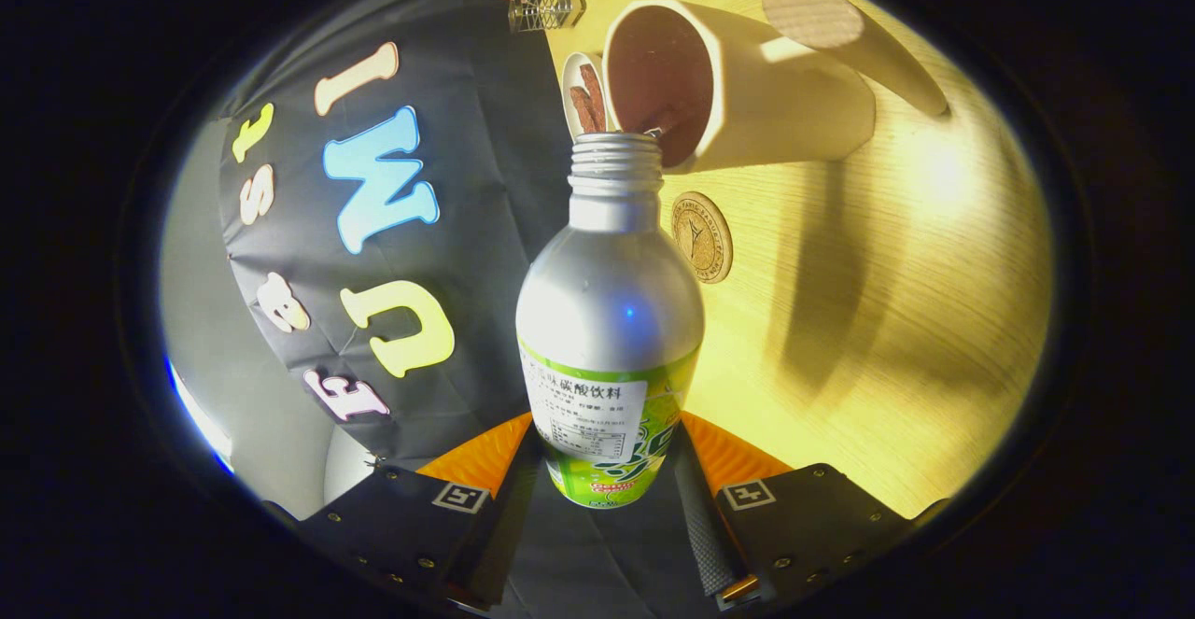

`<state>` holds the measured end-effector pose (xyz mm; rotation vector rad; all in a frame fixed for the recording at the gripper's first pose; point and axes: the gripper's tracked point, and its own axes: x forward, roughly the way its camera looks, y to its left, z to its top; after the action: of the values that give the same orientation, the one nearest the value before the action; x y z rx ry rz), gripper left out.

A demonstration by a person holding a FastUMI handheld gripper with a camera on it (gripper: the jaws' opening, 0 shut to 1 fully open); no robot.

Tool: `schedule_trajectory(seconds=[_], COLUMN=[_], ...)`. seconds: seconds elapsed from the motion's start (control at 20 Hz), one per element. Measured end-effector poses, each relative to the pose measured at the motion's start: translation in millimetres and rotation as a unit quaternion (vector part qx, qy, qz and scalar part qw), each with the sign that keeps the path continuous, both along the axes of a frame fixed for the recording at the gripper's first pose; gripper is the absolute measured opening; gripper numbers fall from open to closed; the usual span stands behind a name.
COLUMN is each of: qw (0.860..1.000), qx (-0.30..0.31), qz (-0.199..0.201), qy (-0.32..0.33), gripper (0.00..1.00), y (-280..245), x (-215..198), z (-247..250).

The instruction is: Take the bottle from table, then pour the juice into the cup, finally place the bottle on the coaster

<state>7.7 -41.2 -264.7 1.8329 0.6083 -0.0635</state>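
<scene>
1. The gripper is clamped on the bottle; both fingers press the lower body from either side, at its label.
2. The bottle's long axis runs straight ahead along the fingers, toward 12 o'clock, with its open threaded neck pointing away from the camera and its base nearest the camera.
3. The whole view is rolled: the wooden table stands like a wall from 1 to 4 o'clock of the bottle, so the bottle lies roughly level with the tabletop.
4. The cup sits just beyond the neck, at 1 o'clock, its mouth facing the bottle; the neck's rim overlaps the cup's rim.
5. The coaster, a round cork disc, lies on the table at 2 o'clock of the bottle's shoulder, below the cup.
6. A small dish with brown sticks is at 11 o'clock of the neck, beside the cup.
</scene>
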Motion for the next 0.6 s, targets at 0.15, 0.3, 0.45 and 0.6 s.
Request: schedule_trajectory(seconds=[0.15,0.3,0.45,0.6], qw=[1.0,1.0,1.0,0.999], qx=[0.011,0.021,0.029,0.039], qz=[-0.001,-0.002,-0.004,-0.008], qy=[0.002,0.002,0.001,0.002], gripper=[0.76,0.76,0.76,0.75], y=[-0.1,-0.7,-0.9,-4.4], x=[3.0,2.6,5.9,6.0], z=[5.2,8.4,12.7,18.3])
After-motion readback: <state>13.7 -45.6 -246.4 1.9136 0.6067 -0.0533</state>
